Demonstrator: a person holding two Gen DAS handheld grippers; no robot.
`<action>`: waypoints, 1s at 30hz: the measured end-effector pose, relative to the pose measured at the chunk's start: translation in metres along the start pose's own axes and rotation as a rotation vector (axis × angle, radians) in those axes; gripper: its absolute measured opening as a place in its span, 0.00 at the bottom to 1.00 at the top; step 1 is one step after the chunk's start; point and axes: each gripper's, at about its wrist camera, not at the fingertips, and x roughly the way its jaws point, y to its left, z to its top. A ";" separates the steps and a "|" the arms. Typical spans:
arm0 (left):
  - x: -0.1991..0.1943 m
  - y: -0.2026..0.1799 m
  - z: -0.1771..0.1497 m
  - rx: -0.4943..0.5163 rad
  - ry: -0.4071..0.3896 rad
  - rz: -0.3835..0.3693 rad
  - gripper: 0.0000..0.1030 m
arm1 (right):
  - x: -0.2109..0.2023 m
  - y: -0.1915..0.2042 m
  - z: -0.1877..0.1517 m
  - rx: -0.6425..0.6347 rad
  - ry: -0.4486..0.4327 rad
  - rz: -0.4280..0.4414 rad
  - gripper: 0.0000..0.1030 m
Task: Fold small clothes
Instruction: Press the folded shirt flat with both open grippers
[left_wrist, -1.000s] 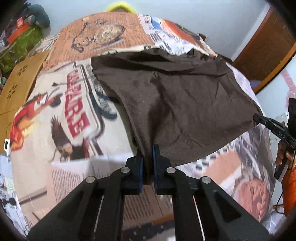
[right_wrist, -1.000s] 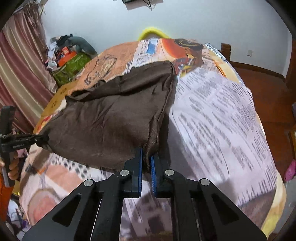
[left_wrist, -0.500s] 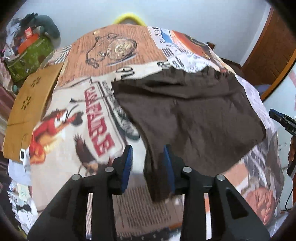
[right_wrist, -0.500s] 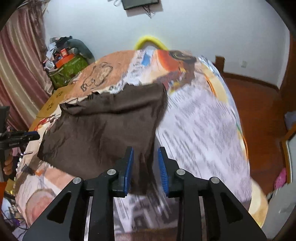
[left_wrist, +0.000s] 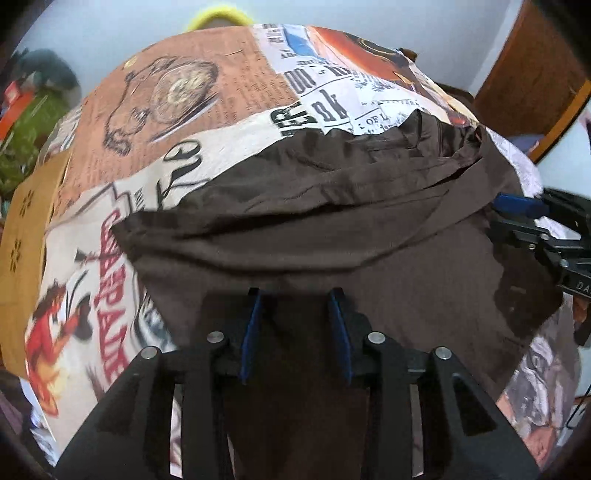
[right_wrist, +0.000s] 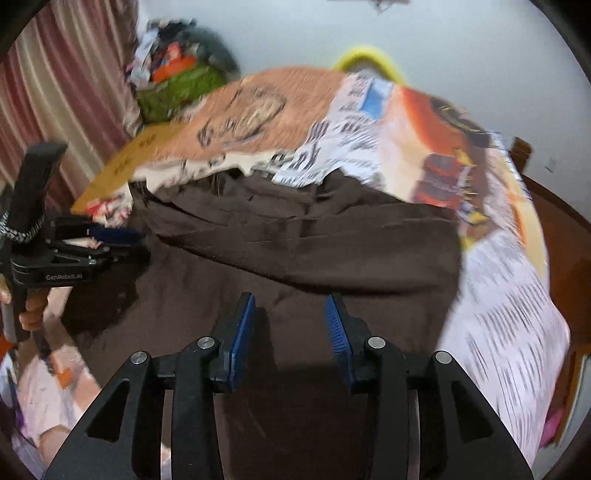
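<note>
brown garment (left_wrist: 369, 236) on bedspread (left_wrist: 207, 110), folded

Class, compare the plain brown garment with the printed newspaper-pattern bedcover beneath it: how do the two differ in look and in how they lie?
The brown garment is plain and dark; the printed bedcover is pale and orange, full of text and pictures. The garment is folded over itself with creases; the bedcover lies spread wide, reaching well beyond it. Both are cloth.

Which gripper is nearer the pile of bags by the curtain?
Left. The left gripper sits at the brown garment's edge on the pile's side; the right gripper is at the garment's opposite edge.
</note>
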 end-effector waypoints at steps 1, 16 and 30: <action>0.000 -0.001 0.003 0.010 -0.009 -0.001 0.44 | 0.006 0.001 0.003 -0.016 0.014 -0.001 0.35; -0.006 0.090 0.040 -0.252 -0.130 0.134 0.47 | -0.006 -0.060 0.024 0.160 -0.125 -0.138 0.39; 0.009 0.101 0.012 -0.299 -0.083 0.073 0.39 | -0.012 -0.101 0.011 0.273 -0.148 -0.167 0.52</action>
